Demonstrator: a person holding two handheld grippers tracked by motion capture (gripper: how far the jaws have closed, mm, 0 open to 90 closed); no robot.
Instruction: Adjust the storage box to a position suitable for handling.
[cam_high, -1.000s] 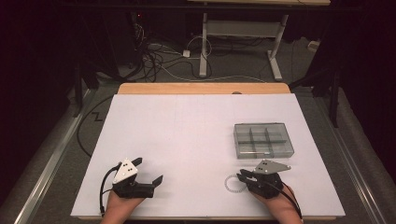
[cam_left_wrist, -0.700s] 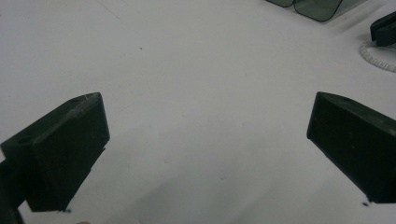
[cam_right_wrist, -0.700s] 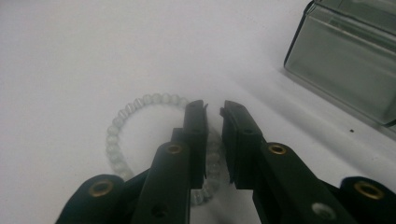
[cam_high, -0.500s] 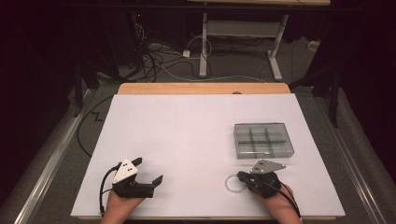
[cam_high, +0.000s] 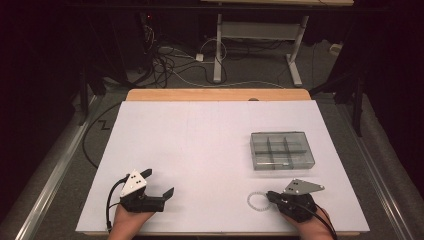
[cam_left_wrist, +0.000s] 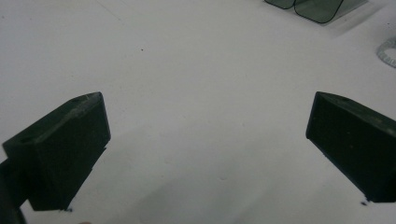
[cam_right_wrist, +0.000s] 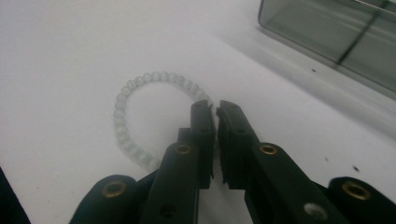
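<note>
The bead bracelet (cam_right_wrist: 140, 119) lies flat near the counter's (cam_high: 200, 140) front edge, toward its right corner. It looks light, floppy and slippery, so pinch one side of the strand. The right hand-held gripper (cam_right_wrist: 215, 108) has its jaws nearly together on the near side of the loop. The left hand-held gripper (cam_left_wrist: 205, 121) is wide open and empty.

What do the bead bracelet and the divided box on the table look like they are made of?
Bead bracelet: small, pale, translucent round beads, probably glass or plastic, with a soft frosted sheen. Whether the cord is elastic cannot be told. Divided box: smoke-grey, see-through hard plastic by the look, glossy, with its inner dividers visible through the walls. Right gripper: matt black jaws with brass-coloured inserts, closed at the bracelet's edge.
</note>
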